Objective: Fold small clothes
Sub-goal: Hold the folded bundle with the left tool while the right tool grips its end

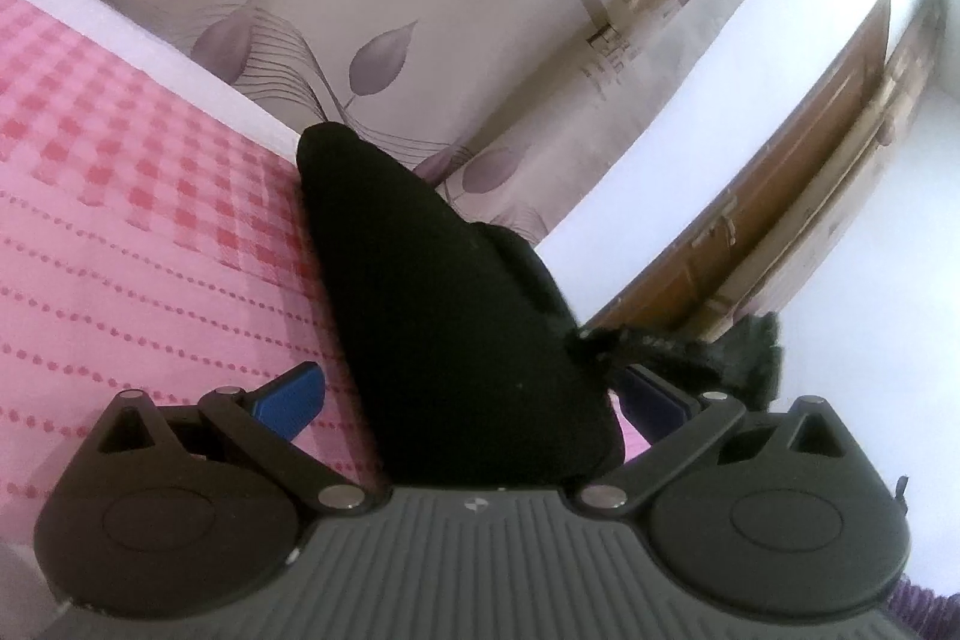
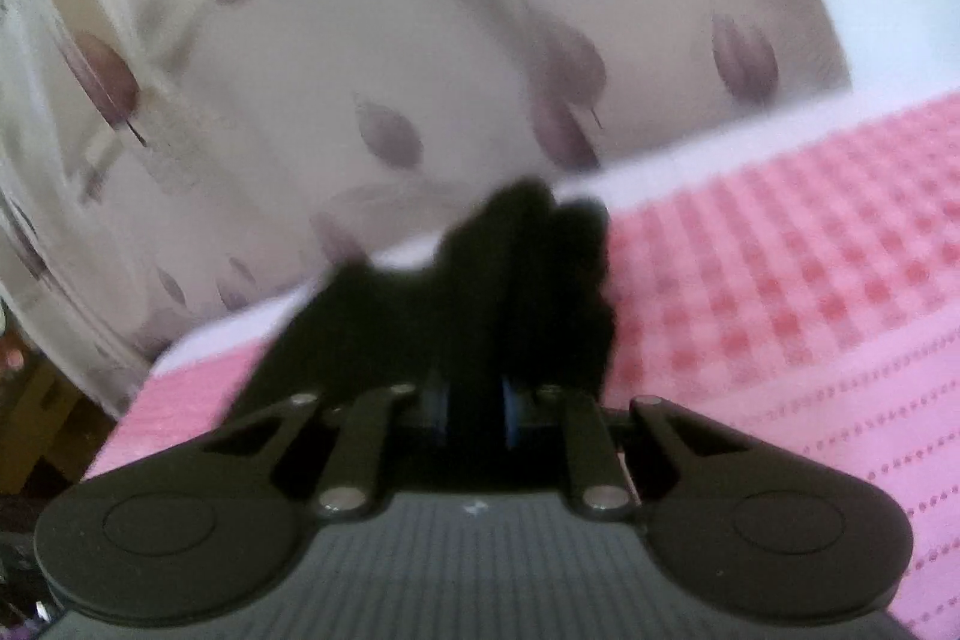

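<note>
A small black knitted garment (image 1: 444,328) lies bunched on the pink bedspread (image 1: 120,196), between the blue fingers of my left gripper (image 1: 474,400). The left jaws stand wide apart, one on each side of the cloth, not pinching it. A fuzzy black tassel (image 1: 744,346) sticks out to the right. In the right wrist view, which is blurred, my right gripper (image 2: 477,412) is shut on a fold of the same black garment (image 2: 528,274), which rises bunched above its narrow blue pads.
A white bed edge (image 1: 180,64) runs behind the garment. Beyond it hangs a pale curtain with purple leaves (image 1: 372,10). A brown wooden door frame (image 1: 798,172) and a white wall stand at the right.
</note>
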`<action>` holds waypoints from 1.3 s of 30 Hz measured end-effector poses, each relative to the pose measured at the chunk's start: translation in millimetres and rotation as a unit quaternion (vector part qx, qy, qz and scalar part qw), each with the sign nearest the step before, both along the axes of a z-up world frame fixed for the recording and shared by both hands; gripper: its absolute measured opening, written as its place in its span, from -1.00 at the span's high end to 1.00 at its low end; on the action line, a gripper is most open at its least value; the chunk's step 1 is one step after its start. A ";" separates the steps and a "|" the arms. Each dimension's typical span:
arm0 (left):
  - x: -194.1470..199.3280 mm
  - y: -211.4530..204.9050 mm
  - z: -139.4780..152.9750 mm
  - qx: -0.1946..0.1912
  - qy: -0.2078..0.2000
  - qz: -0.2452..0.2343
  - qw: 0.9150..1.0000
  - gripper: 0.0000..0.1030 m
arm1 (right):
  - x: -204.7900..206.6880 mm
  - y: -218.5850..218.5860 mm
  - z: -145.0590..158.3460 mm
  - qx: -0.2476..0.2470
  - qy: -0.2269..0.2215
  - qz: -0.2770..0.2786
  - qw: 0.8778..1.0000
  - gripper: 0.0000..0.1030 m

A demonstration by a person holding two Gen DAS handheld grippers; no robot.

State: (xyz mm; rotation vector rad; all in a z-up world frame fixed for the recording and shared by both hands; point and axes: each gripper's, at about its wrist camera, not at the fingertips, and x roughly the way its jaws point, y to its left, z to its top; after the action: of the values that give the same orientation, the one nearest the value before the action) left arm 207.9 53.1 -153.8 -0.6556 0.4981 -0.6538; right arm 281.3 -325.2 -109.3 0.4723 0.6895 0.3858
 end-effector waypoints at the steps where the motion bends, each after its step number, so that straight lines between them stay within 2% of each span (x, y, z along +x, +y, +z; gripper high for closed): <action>1: -0.3 -0.4 0.0 0.002 -0.001 0.000 1.000 -0.99 | -1.1 -3.4 -4.5 0.025 -0.005 -0.003 1.000 0.63; 2: -0.5 -0.7 0.0 0.003 -0.001 0.001 1.000 -1.00 | -2.4 -6.4 -7.4 0.041 -0.008 -0.007 0.999 0.58; 3: -0.6 -1.0 -0.2 0.005 0.000 0.002 1.000 -1.00 | -5.1 -9.3 -9.0 0.051 -0.009 -0.018 0.999 0.45; 6: -0.3 -2.1 -0.2 0.008 0.003 0.003 1.000 -1.00 | -26.0 -16.5 -6.0 0.066 -0.024 -0.028 0.997 0.30; 8: -0.6 -2.3 0.2 0.008 0.003 0.002 1.000 -1.00 | -48.6 -16.4 2.4 0.054 -0.037 -0.022 0.998 0.21; 11: -0.2 -2.2 -0.2 0.008 0.004 0.001 1.000 -1.00 | -83.9 -12.9 8.6 0.029 -0.049 -0.014 0.998 -0.27; 12: -0.1 -2.1 -0.4 0.008 0.005 0.002 1.000 -1.00 | -93.8 -11.5 8.1 0.027 -0.052 -0.008 0.998 -0.27; 14: 0.6 -1.9 -0.8 0.007 0.009 0.002 1.000 -1.00 | -106.4 -5.0 4.8 0.016 -0.050 0.010 0.999 -0.23; 16: 1.2 -1.5 -1.8 0.006 0.014 0.005 1.000 -1.00 | -109.9 8.5 -1.7 -0.026 -0.035 0.028 0.999 0.31; 17: 1.5 -1.3 -2.0 0.005 0.016 0.006 1.000 -1.00 | -110.0 13.9 -6.5 -0.042 -0.024 0.037 0.998 0.67; 19: 1.4 -0.8 -2.2 0.007 0.015 0.010 1.000 -1.00 | -112.3 14.9 -7.7 -0.054 -0.024 0.038 0.998 0.78; 22: 1.3 -1.2 -1.9 0.011 0.016 0.014 1.000 -1.00 | -118.0 1.1 7.4 -0.081 -0.042 0.019 0.996 0.82; 27: 1.4 -3.7 -1.2 0.020 0.014 0.015 1.000 -1.00 | -115.4 1.5 -1.8 -0.101 -0.014 0.043 0.994 0.83; 32: 1.5 -4.0 -1.2 0.026 0.013 0.017 0.999 -1.00 | -118.2 -9.5 -3.3 -0.042 -0.018 0.029 0.999 0.77; 35: 1.5 -4.3 -1.2 0.029 0.014 0.017 0.999 -1.00 | -127.6 -10.9 7.0 -0.040 -0.042 0.015 0.998 0.75; 39: 1.0 -5.8 0.6 0.043 0.014 0.024 0.999 -1.00 | -131.1 -1.9 30.6 -0.053 -0.102 -0.010 0.993 0.74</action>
State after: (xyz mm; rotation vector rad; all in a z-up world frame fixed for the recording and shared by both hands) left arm 208.9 47.3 -153.2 -0.5937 0.5318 -0.5752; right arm 150.2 -327.2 -78.6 0.3327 0.5036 0.3718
